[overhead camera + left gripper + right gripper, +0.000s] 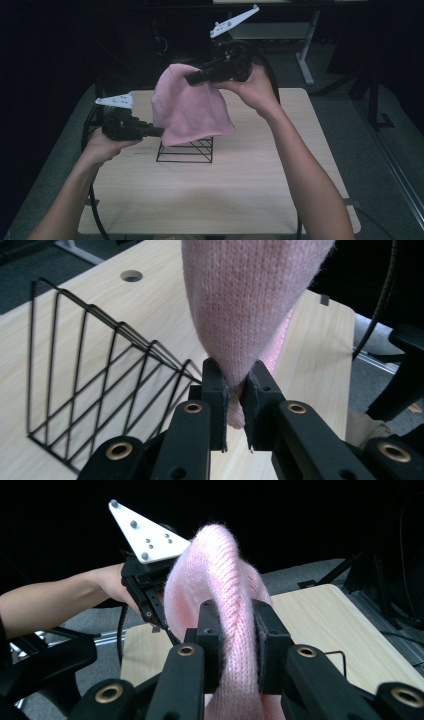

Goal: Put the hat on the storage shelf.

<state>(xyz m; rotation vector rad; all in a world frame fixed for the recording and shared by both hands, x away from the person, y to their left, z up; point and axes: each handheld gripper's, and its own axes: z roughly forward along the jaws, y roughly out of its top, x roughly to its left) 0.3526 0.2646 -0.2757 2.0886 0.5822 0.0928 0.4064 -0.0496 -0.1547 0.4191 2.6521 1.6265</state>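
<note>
Hanging between the two grippers, a pink knitted hat (187, 107) sits above the middle of the table (240, 200), held clear of the wood. Its lower part drapes over the top of a black wire rack (187, 150) that stands on the table; whether the knit rests on the wires or only passes in front of them, cannot tell from the high view.

Left gripper (159, 132): jaws pressed on the hat's lower left edge. In the left gripper view the left gripper (235, 390) pinches a narrow fold of the knit (250, 295), which rises and widens above the jaws. The wire rack (95, 390) stands just beside it, to the left in that view, upright on the pale wood (310, 365).

Right gripper (192, 77): raised higher, at the hat's upper right side, jaws closed on the fabric. In the right gripper view the right gripper (235, 635) clamps a thick ridge of knit (225, 570) that arches up and over between the jaws.

Beyond the hat in that view, the person's left hand (112, 582) holds the other gripper with its grey three-cornered plate (147, 532) on top.

Dark floor and a desk frame (305, 55) lie behind the table.
</note>
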